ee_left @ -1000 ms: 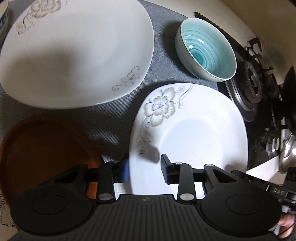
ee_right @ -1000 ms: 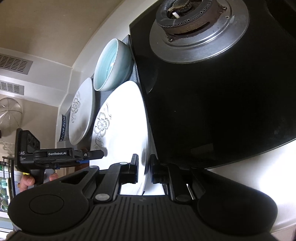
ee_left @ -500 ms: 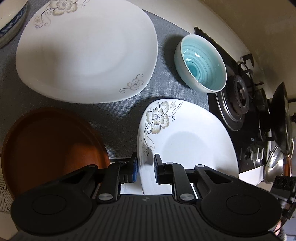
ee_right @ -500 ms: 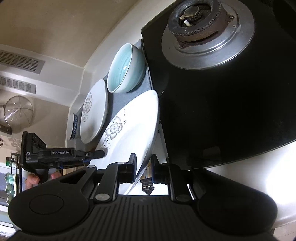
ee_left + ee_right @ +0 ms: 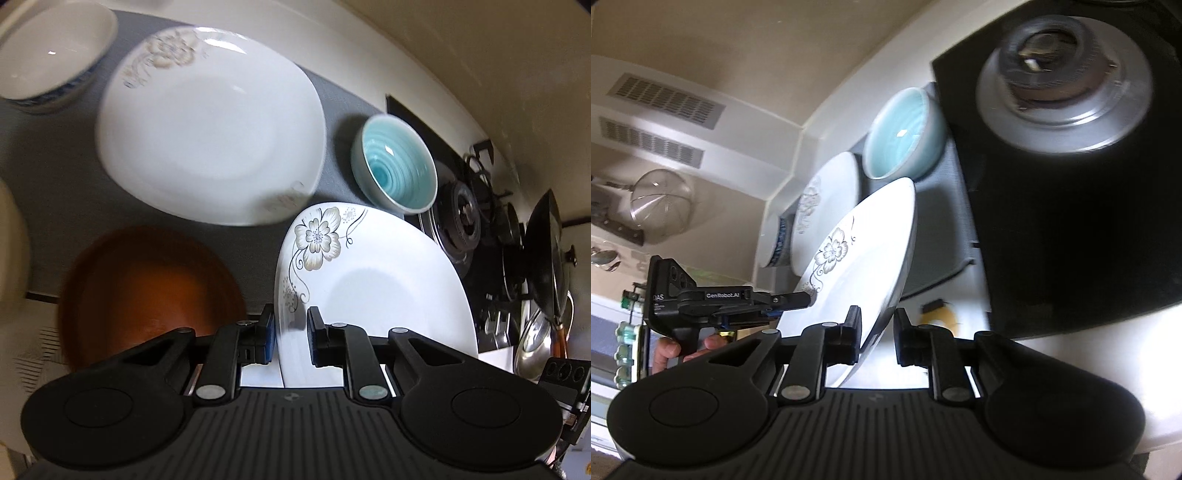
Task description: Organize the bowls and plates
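Above the worktop's grey mat (image 5: 55, 177), I am carrying the small flowered plate (image 5: 388, 295), tilted and clear of the surface. The left tongs (image 5: 290, 332) are clenching its rim at 9 o'clock. The right tongs (image 5: 877, 332) are straddling the opposite rim; one pad is touching and a gap is showing at the other, so I cannot tell whether they are gripping.

I am judging the step in hand to be the transfer of this plate to a stack. The large flowered plate (image 5: 210, 129) is lying at 11 o'clock, the teal bowl (image 5: 397, 166) at 1 o'clock and the brown plate (image 5: 147, 280) at 9 o'clock. The next move is calling for levelling the plate, centring it over the large one and lowering it before letting go.
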{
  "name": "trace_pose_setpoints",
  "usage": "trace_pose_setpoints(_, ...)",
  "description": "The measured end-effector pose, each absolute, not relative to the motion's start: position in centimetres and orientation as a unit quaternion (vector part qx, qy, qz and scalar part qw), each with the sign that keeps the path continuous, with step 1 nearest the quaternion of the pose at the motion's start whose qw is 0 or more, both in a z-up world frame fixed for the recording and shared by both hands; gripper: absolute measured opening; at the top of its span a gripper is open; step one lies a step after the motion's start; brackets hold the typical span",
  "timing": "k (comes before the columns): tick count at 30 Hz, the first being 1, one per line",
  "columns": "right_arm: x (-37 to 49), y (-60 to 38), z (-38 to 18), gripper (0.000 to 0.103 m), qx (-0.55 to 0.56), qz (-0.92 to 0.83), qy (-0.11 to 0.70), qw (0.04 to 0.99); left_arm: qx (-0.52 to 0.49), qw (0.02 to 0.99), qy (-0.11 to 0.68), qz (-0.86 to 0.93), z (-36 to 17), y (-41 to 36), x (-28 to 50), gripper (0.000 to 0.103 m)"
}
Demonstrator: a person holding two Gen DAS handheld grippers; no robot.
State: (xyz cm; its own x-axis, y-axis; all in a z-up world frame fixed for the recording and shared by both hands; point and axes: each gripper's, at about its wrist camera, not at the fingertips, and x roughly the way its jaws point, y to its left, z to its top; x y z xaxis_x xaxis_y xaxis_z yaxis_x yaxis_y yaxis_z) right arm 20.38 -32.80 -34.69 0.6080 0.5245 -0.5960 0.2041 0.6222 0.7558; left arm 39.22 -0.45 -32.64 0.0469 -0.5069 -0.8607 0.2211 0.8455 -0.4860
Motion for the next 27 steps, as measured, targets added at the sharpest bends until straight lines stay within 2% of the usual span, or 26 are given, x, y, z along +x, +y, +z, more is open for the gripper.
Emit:
trace_pose_setpoints(13, 27.9, -26.3, -35.2, 0.02, 0.371, 0.142, 0.468, 0.789, -0.136, 0.743, 0.625, -0.199, -32.2, 6.5, 43.8, 0.018)
trace_pose_setpoints(27, 33.0, -24.2, -36.2, 0.016, 0.349, 0.106, 0.488, 0.793, -0.159, 0.734, 0.64, -0.166, -34.6, 9.0, 48.5, 0.018)
